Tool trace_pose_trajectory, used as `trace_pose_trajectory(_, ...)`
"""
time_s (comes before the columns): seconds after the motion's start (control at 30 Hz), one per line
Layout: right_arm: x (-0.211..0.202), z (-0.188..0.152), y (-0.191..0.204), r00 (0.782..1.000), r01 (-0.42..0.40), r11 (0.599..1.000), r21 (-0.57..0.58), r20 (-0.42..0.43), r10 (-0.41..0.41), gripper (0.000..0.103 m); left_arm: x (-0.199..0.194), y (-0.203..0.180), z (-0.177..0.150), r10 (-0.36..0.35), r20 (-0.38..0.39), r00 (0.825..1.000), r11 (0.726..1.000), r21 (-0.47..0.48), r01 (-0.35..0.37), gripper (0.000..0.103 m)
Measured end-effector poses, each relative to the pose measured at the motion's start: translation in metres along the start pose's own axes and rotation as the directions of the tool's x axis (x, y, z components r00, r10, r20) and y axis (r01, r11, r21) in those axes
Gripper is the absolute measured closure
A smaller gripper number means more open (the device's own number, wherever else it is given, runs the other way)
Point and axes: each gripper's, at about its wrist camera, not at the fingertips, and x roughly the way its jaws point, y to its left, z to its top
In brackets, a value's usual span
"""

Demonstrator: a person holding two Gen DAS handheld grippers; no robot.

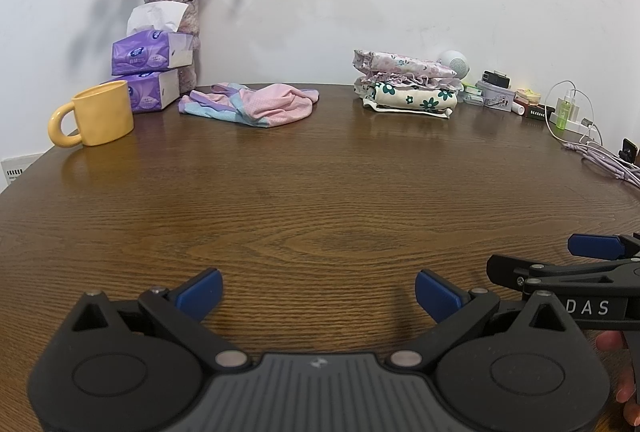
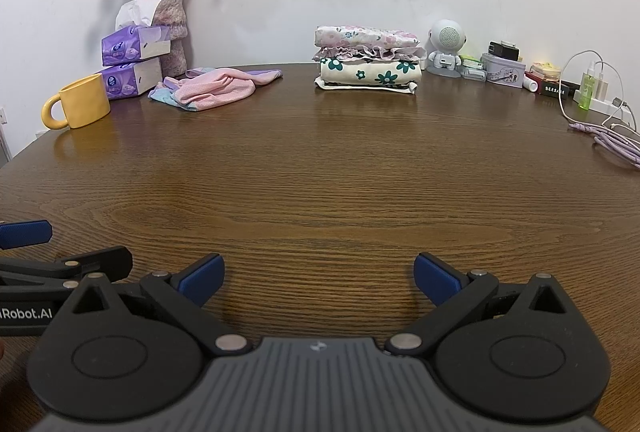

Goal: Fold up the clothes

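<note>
My left gripper (image 1: pixel 318 292) and right gripper (image 2: pixel 319 278) both hover low over the bare near part of the wooden worktop (image 2: pixel 320 192), side by side, each with its blue pads spread wide and holding nothing. The crumpled pink and blue garment (image 2: pixel 212 90) lies at the far edge, just right of the yellow mug (image 2: pixel 80 102), and further right of the mug sits the folded floral stack (image 2: pixel 368 58).
</note>
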Motion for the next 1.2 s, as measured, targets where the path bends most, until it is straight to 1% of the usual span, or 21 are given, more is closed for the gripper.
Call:
trace_pose_trajectory(0.97, 0.0024, 0.0014, -0.0003, 1.0, -0.002, 1.0, 0.004, -0.016, 0.002, 0.0, 0.0023, -0.0028, 0.0005, 0.017, -0.004, 1.0, 1.0, 0.006, -0.017, 0.0)
trace_pose_trajectory(1.2, 0.0022, 0.0009, -0.0001, 1.0, -0.003, 1.0, 0.005, -0.015, 0.003, 0.0, 0.0027, -0.0022, 0.0003, 0.011, -0.007, 1.0, 1.0, 0.003, -0.011, 0.0)
